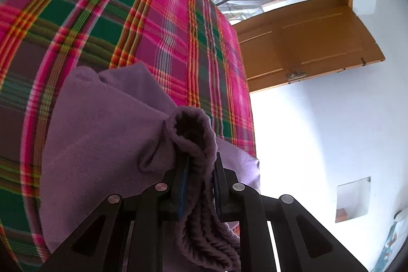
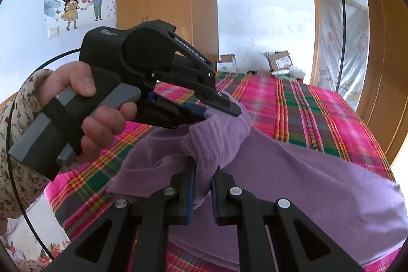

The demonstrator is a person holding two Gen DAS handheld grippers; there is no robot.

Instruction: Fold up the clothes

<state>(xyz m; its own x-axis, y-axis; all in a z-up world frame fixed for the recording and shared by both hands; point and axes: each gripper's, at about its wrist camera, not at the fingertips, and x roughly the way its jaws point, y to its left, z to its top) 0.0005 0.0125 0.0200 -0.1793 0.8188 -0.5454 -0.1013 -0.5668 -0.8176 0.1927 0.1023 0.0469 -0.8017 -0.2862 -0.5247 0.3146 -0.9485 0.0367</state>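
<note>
Plaid bedspread (image 1: 84,24) lies under a purple garment (image 2: 293,170). My left gripper (image 1: 199,170) and right gripper (image 2: 202,182) each pinch its ribbed hem, jaws nearly closed. I judge I'm mid-fold; next, lower both corners evenly onto the bed.

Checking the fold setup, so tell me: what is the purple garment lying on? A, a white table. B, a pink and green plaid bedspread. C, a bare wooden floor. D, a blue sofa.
B: the purple garment, pinched by the left gripper and the right gripper, lies on the pink and green plaid bedspread.
</note>
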